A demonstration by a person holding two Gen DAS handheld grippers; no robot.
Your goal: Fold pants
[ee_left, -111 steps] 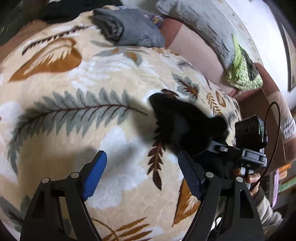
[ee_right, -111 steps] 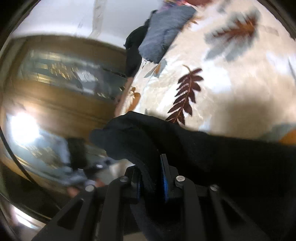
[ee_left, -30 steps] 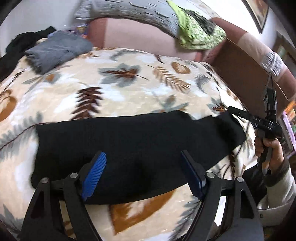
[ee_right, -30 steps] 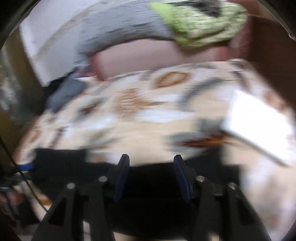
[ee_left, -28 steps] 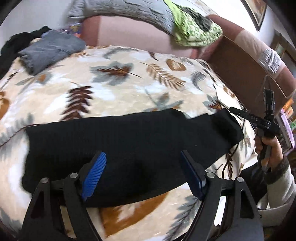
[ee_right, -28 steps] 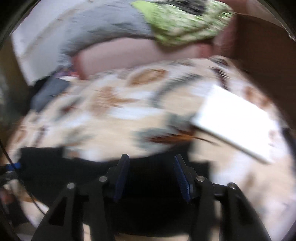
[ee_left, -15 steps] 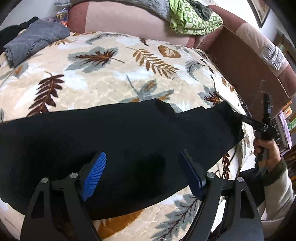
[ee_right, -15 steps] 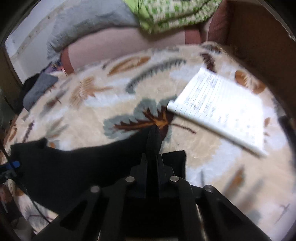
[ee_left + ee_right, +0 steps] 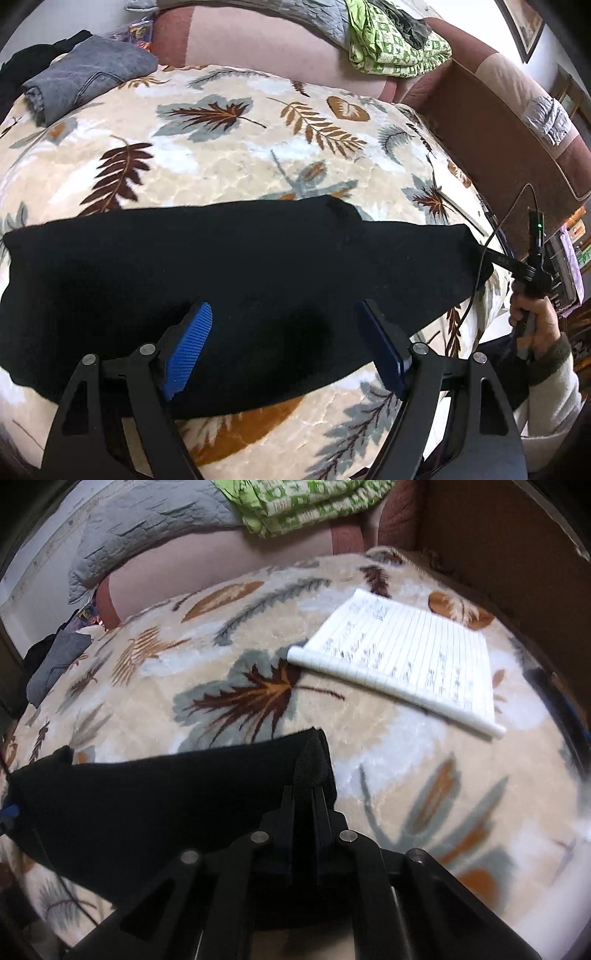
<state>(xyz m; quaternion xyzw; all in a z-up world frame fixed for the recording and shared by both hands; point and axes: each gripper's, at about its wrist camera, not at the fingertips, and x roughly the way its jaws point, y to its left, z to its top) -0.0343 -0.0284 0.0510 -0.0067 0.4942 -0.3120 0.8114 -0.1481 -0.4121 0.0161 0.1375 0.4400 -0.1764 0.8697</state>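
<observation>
Though handwritten, lined notebook (image 9: 406,657) illegible beside black pants (image 9: 155,797).

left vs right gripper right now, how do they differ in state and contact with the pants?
The left gripper is open, blue pads spread wide; the right gripper is shut on an edge of the black pants. The left holds nothing and sits over the middle of the pants; the right pinches their right end. Both point across the leaf-print blanket where the pants lie spread.

Leaf-patterned blanket (image 9: 229,155) over a bed, brown padded headboard (image 9: 491,122), white wall (image 9: 74,18), framed picture (image 9: 526,26)
</observation>
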